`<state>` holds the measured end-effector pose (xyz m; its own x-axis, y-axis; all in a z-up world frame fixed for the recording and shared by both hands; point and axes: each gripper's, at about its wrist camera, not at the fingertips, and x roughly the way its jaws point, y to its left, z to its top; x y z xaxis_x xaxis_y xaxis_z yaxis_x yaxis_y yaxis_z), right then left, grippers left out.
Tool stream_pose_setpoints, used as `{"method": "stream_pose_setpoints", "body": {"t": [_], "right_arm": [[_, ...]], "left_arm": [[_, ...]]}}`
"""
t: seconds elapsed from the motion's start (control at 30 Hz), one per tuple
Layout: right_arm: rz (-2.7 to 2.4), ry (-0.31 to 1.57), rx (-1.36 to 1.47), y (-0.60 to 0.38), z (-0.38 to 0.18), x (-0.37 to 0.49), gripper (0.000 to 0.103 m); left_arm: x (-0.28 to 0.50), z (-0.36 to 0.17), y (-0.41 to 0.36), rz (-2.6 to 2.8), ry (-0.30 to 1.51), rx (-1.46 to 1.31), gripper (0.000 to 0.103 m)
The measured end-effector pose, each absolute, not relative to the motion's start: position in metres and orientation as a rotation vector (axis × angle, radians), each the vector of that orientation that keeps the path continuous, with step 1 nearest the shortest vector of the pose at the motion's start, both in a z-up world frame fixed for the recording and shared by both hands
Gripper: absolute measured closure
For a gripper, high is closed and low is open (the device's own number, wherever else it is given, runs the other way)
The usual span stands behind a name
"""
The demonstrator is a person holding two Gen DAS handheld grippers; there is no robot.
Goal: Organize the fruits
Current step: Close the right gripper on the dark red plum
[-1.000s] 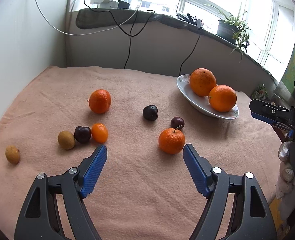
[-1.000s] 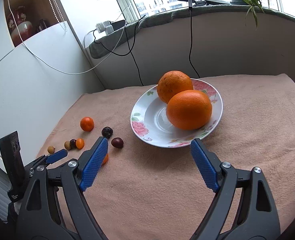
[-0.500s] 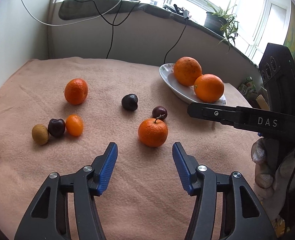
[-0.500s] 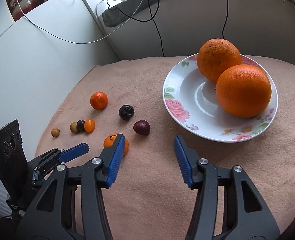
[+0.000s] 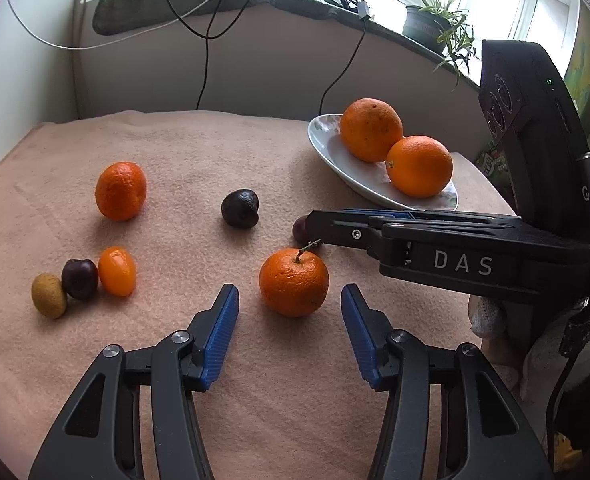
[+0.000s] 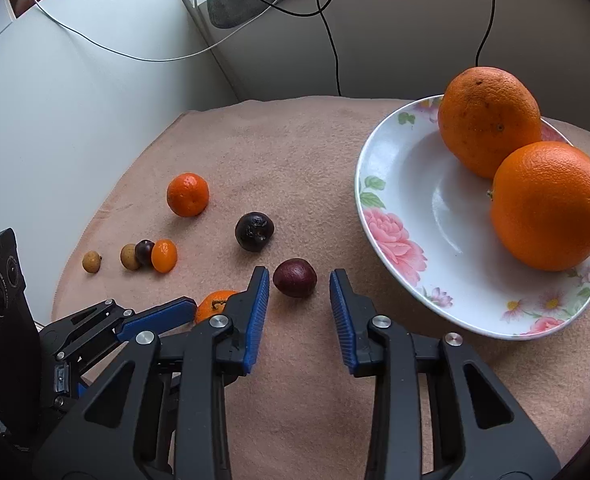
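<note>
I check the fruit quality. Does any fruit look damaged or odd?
Yes: the dark round fruit on the cloth, left of the plate, has a wrinkled, dented skin. The oranges look sound.

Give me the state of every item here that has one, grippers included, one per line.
left gripper: open, empty, fingers either side of the stemmed mandarin
right gripper: open, empty, lined up on the dark red plum
stemmed mandarin: on the cloth, ungrasped
dark red plum: on the cloth, ungrasped
plate: holds two oranges
two oranges: on the plate, touching
</note>
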<state>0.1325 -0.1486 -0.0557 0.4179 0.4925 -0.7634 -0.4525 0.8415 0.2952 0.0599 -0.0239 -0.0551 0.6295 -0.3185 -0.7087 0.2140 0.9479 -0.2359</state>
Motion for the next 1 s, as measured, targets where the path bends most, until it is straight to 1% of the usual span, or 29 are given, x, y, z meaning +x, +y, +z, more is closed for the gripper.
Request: {"method": "stream_pose_setpoints", "body": {"t": [0.27,0.3,0.47,0.53,0.57,0.8,1.0], "right_arm": [[0.604,0.984,0.002,-0.136,-0.059,0.138,0.071],[0.608,0.989,-0.003,-0.135,-0.060,0.138,0.071],[0.618,0.998,-0.023,-0.133,-0.062,0.137,0.071],[0.625,1.000,-0.020,-0.133,-0.061,0.137,0.074],[0.631,1.000,-0.017,-0.133,-0.062,0.137,0.077],[0.623,0.984,-0.008,-0.135,-0.060,0.136,0.078],[0.624,0.950,0.044,-0.151,-0.045,0.131,0.077]], "left_arm": [[0.067,-0.060,-0.025,-0.306,0.856,-0.134,0.058],[0.068,-0.060,-0.026,-0.307,0.857,-0.133,0.061],[0.072,-0.061,-0.025,-0.319,0.863,-0.142,0.066],[0.072,-0.061,-0.025,-0.318,0.862,-0.138,0.067],[0.072,-0.061,-0.025,-0.318,0.861,-0.138,0.067],[0.071,-0.060,-0.024,-0.320,0.857,-0.145,0.067],[0.069,-0.057,-0.022,-0.321,0.848,-0.156,0.067]]}}
